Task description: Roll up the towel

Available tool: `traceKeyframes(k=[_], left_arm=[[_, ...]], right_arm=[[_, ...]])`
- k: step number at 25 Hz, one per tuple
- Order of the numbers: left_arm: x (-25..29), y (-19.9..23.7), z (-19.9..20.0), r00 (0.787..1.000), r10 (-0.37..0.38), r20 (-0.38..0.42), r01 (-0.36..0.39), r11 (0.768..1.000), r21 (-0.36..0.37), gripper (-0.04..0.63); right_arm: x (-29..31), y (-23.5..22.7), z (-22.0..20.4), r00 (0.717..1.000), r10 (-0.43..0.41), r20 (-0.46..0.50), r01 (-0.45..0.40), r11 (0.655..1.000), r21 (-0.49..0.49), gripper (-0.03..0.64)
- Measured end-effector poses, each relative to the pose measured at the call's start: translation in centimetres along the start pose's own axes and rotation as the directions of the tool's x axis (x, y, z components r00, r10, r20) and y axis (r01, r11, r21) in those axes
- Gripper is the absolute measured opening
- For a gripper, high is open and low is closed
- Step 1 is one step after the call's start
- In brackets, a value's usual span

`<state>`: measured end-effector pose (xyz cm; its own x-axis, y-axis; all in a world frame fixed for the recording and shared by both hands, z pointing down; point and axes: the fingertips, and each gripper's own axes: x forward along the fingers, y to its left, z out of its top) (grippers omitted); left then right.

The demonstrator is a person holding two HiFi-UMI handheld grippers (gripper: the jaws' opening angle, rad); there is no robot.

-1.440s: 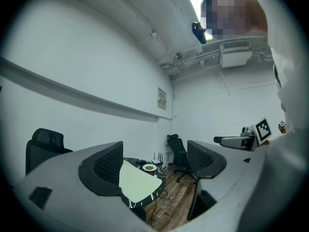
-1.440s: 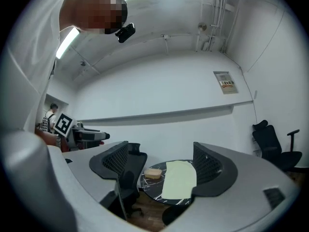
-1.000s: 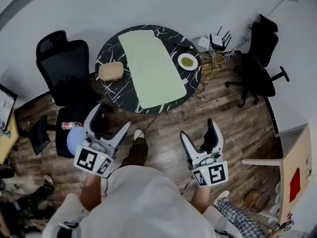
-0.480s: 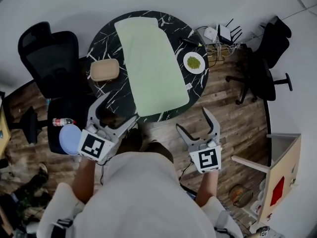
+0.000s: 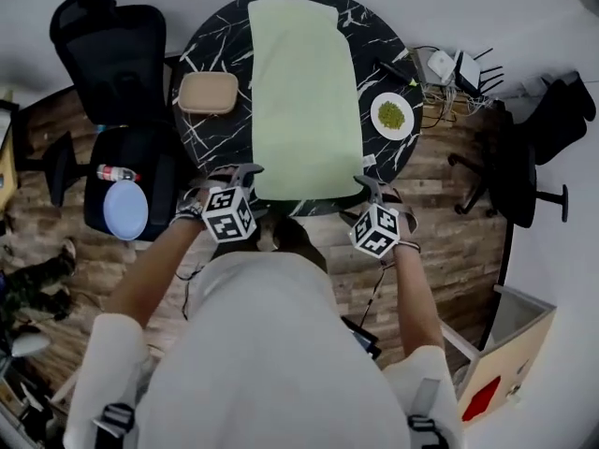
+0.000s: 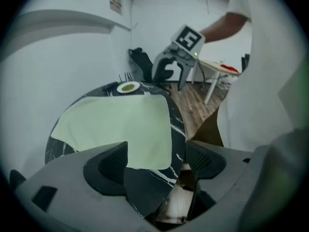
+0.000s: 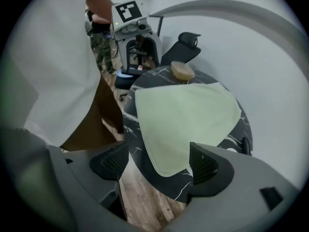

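left gripper, right gripper both spread wide near towel corners, tan box in right gripper view, not left

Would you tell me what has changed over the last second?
Both came forward from over the floor to the table edge: left gripper at the towel's near left corner, right gripper at its near right. Both open, holding nothing. Towel still flat; box and plate unmoved.

The towel is pale green and rectangular. It lies spread flat and fully unrolled, running lengthwise across the middle of the round black, white-veined table, with its near short edge at the rim.
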<state>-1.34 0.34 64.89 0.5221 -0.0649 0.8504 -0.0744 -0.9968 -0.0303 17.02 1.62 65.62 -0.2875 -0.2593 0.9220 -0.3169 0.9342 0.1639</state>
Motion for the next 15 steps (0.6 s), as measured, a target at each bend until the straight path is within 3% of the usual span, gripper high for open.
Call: traceKeyframes(k=[3,5,9,11,15], left_arm=[[3.7,-2.0,-2.4,0.983,-0.086,-0.163,0.098,0.993,0.066,0.377],[5.1,-3.0,-3.5,0.968,-0.115,-0.223,0.134,0.988,0.072,0.377],[6.9,-3.9,-4.6,0.951,-0.140,-0.276,0.155,0.987,0.033,0.361],[7.4,-4.1,-5.0,0.945,-0.135,-0.299,0.152,0.988,0.036,0.240],[8.4,-4.3,-5.7,0.933,-0.137,-0.334,0.154,0.988,0.026,0.224]], right_arm=[[3.0,0.3,-2.4,0.991,0.107,-0.084,-0.114,0.989,-0.095,0.370],[4.5,0.8,-3.5,0.978,0.158,-0.134,-0.178,0.972,-0.151,0.370],[6.4,1.7,-5.0,0.957,0.217,-0.193,-0.251,0.953,-0.172,0.360],[6.9,2.0,-5.3,0.954,0.223,-0.202,-0.260,0.948,-0.181,0.305],[7.6,2.0,-6.1,0.949,0.214,-0.232,-0.264,0.941,-0.214,0.238]])
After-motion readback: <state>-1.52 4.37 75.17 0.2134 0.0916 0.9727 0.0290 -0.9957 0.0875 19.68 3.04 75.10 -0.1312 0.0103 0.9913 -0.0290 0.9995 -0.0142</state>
